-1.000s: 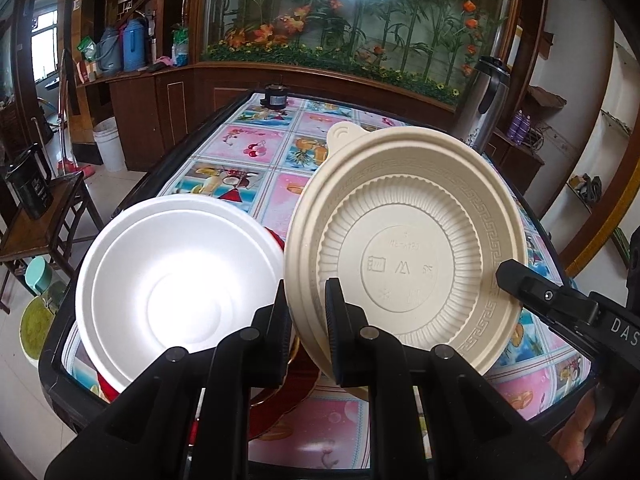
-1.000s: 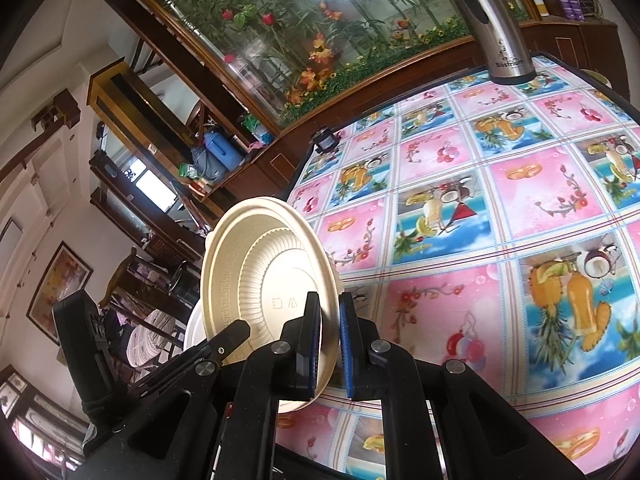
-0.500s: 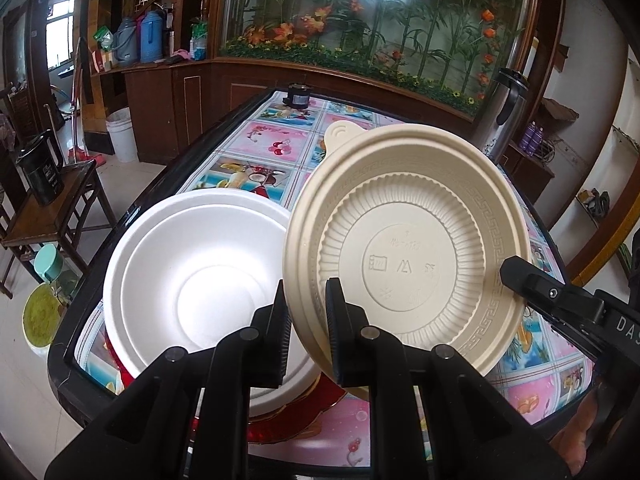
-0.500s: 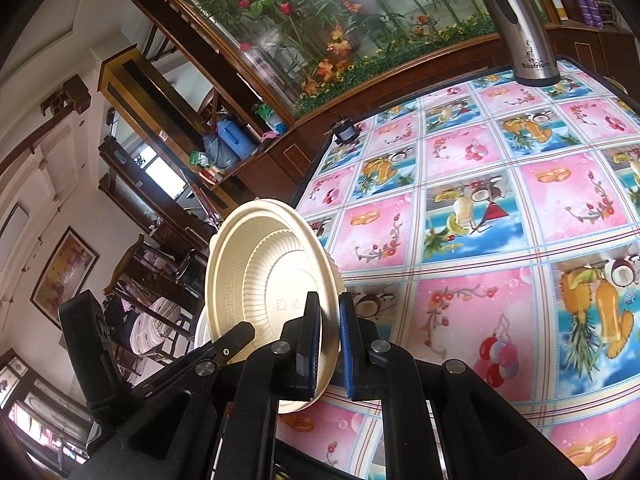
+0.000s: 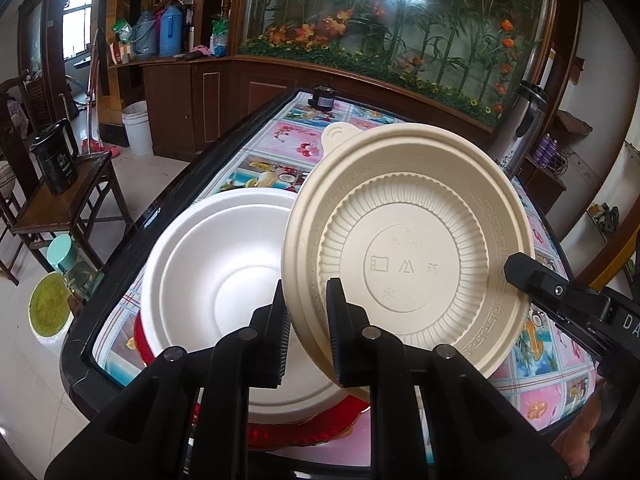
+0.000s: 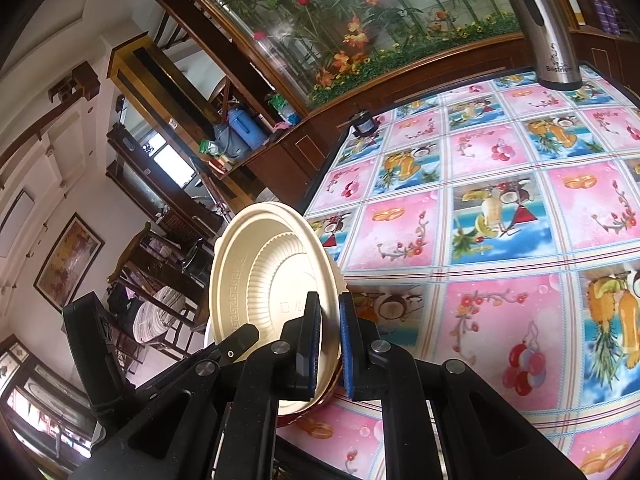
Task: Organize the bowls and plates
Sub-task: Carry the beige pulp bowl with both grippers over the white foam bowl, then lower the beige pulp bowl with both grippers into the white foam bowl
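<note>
Both grippers are clamping the round beige ribbed plastic bowl (image 5: 408, 256) by its rim, left gripper (image 5: 306, 328) at frame bottom, right gripper (image 6: 329, 344) opposite, tilting it beside the white foam bowl (image 5: 216, 276) at centre-left

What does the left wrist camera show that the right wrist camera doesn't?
Only the left wrist view shows the white bowl on the red plate and a white bucket on the floor. Only the right wrist view shows a framed picture on the wall. Both show the beige bowl, tilted and clamped at its rim by both grippers, and the steel flask.
</note>
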Available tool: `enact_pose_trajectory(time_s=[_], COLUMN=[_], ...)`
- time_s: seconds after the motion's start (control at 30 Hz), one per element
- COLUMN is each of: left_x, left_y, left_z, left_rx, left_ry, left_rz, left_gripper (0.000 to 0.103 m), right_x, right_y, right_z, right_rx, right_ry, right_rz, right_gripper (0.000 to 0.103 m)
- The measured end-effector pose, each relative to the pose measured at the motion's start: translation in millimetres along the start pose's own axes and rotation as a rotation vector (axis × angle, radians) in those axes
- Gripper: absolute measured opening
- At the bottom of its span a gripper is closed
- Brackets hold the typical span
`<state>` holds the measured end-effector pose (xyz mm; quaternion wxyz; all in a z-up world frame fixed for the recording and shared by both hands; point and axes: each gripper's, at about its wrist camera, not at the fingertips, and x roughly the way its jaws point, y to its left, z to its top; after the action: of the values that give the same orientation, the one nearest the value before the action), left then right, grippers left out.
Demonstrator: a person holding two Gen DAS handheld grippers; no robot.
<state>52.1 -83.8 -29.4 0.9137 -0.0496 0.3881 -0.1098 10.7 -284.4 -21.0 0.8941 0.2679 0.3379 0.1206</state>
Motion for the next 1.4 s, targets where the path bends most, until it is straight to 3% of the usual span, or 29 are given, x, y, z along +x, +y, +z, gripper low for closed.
enact_pose_trajectory(time_s=[0.63,1.4], left_x=[8,14], left_y=[38,55], left_z=[-1,-1], left_rx=[-0.064,-0.095], left_ry=[0.019,0.031], left_rz=[0.049,0.068], left_gripper=[0.015,0.015], right_x=[34,61], right_y=[31,45], right_z=[-8,-16], right_rx=[-0.052,-0.072], right_ry=[0.070,0.120], right_rz=[0.028,0.027], right_gripper=[0.011,0.012])
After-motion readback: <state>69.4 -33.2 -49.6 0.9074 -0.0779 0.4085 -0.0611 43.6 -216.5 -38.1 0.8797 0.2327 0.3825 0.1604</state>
